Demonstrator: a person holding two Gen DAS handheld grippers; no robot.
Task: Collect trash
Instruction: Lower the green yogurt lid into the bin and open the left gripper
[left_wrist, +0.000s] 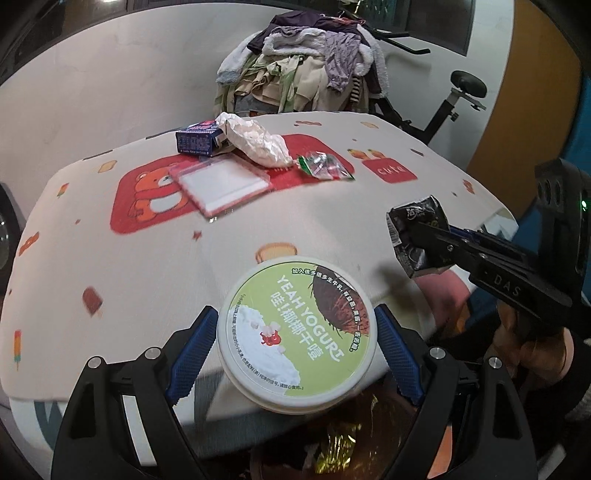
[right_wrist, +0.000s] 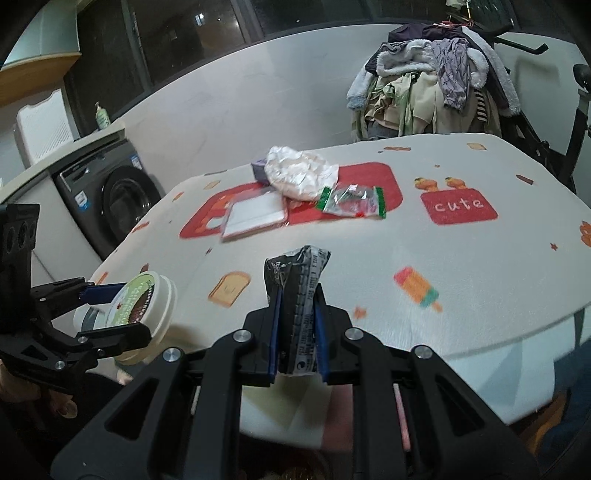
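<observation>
A round yogurt tub (left_wrist: 280, 354) with a green lid sits between the blue pads of my left gripper (left_wrist: 295, 310), which is shut on its sides. The right wrist view shows that tub (right_wrist: 147, 295) tilted and lifted at the table's near left edge, in the left gripper (right_wrist: 135, 308). My right gripper (right_wrist: 297, 295) is shut on a crumpled black wrapper (right_wrist: 295, 266) that sticks up past its fingertips. From the left wrist, the right gripper (left_wrist: 424, 240) and wrapper (left_wrist: 413, 229) hang over the table's right edge.
On the cartoon-print tablecloth (left_wrist: 110, 258) lie crumpled white paper (left_wrist: 258, 142), a blue box (left_wrist: 197, 140), a flat clear packet (left_wrist: 221, 186) and a green-edged clear wrapper (left_wrist: 323, 168). Gold foil (left_wrist: 332, 443) shows below my left gripper. Behind stand a clothes pile (left_wrist: 306, 66), an exercise bike (left_wrist: 458, 96) and a washing machine (right_wrist: 110, 206).
</observation>
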